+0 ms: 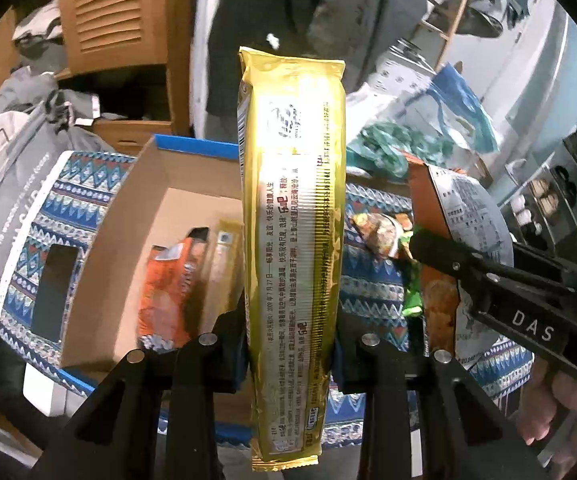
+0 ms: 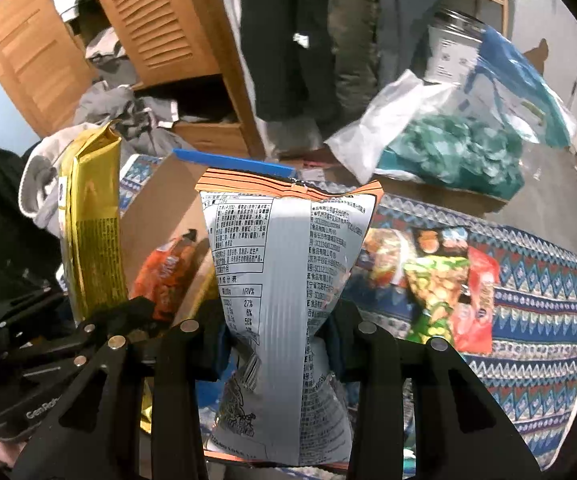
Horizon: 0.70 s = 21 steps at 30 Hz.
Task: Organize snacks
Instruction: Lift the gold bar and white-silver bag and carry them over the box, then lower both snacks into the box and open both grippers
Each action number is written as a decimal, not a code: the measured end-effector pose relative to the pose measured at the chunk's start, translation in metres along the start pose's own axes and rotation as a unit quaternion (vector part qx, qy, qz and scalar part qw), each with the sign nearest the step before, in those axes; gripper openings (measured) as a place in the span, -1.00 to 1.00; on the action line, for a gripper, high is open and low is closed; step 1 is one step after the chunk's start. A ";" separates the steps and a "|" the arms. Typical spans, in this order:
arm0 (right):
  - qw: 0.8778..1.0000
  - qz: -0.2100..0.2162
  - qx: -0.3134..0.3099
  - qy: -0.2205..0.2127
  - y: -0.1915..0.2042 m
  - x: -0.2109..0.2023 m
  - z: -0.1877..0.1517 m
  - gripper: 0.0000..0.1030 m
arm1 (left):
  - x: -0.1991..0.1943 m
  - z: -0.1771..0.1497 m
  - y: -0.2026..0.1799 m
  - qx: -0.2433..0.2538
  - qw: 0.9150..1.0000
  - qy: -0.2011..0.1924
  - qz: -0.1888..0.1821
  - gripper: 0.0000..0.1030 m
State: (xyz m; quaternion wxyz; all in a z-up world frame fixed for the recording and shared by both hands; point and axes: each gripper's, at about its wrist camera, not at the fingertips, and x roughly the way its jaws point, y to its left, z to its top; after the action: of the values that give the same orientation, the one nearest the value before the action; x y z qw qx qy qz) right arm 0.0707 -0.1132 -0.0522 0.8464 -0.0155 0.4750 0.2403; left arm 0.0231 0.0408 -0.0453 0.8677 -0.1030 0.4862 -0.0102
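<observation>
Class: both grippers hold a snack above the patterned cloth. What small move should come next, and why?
Probably lower the left gripper, shut on the gold packet, into the cardboard box beside the orange bag already inside; there looks to be room.

Dim indoor light, with glare on the gold packet (image 1: 292, 208). Fisheye curvature bends both views, edges vignetted black. Background softly blurred.

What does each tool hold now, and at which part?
The left tool grips a long gold foil snack pack at its lower part. The right tool pinches a silver-backed orange chip bag below its middle.
</observation>
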 end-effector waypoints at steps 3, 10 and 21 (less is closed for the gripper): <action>1.000 0.009 -0.004 0.002 0.015 0.006 0.007 -0.29 | -0.001 0.004 0.013 -0.007 1.000 -0.005 0.006 -0.37; 1.000 0.020 -0.012 0.012 0.044 0.026 0.019 -0.29 | 0.004 0.011 0.045 -0.027 0.999 -0.009 0.025 -0.37; 0.999 0.031 -0.018 0.035 0.080 0.062 0.028 -0.29 | 0.024 0.019 0.078 -0.044 0.998 -0.005 0.039 -0.37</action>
State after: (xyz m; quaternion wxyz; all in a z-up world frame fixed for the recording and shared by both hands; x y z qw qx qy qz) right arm 0.0859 -0.0109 -0.0705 0.8207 -0.0243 0.5004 0.2746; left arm 0.0452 0.1178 -0.0713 0.8647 -0.1220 0.4851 0.0455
